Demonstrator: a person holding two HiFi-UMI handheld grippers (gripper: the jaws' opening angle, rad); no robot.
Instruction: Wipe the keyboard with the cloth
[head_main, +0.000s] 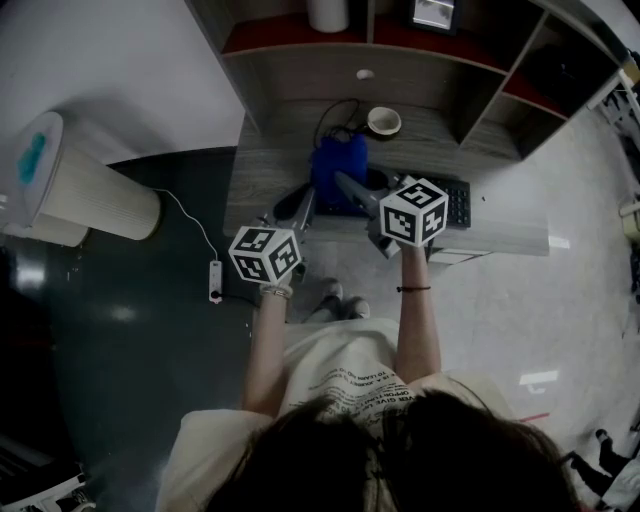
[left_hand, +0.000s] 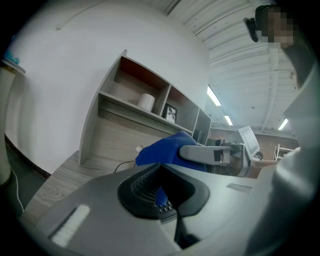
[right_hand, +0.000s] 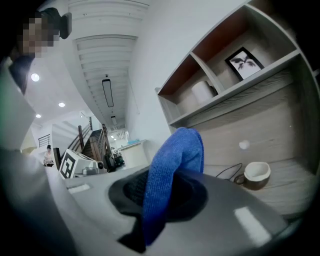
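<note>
The left gripper (left_hand: 160, 192) looks squeezed nearly shut on just a thin edge of the blue cloth (head_main: 338, 165), so I reckon that corner slips out as soon as there's any tug. The right gripper (right_hand: 160, 192) is clamped on a fat fold, with the cloth bunched over the left end of the keyboard (head_main: 455, 203). Nothing's pinning the keyboard to the tabletop (head_main: 500, 235), so a hard wipe could shove it toward the cup (head_main: 383, 121).

A wood-grain surface (head_main: 270, 165) carries a shelf unit (head_main: 300, 62) with red-lined compartments along its back edge, against a white wall (head_main: 110, 60). Dark glossy floor (head_main: 120, 330) lies off its left edge, pale shiny floor (head_main: 560, 300) off its right. Strip lights (left_hand: 214, 96) cross the ribbed ceiling (left_hand: 250, 60).
</note>
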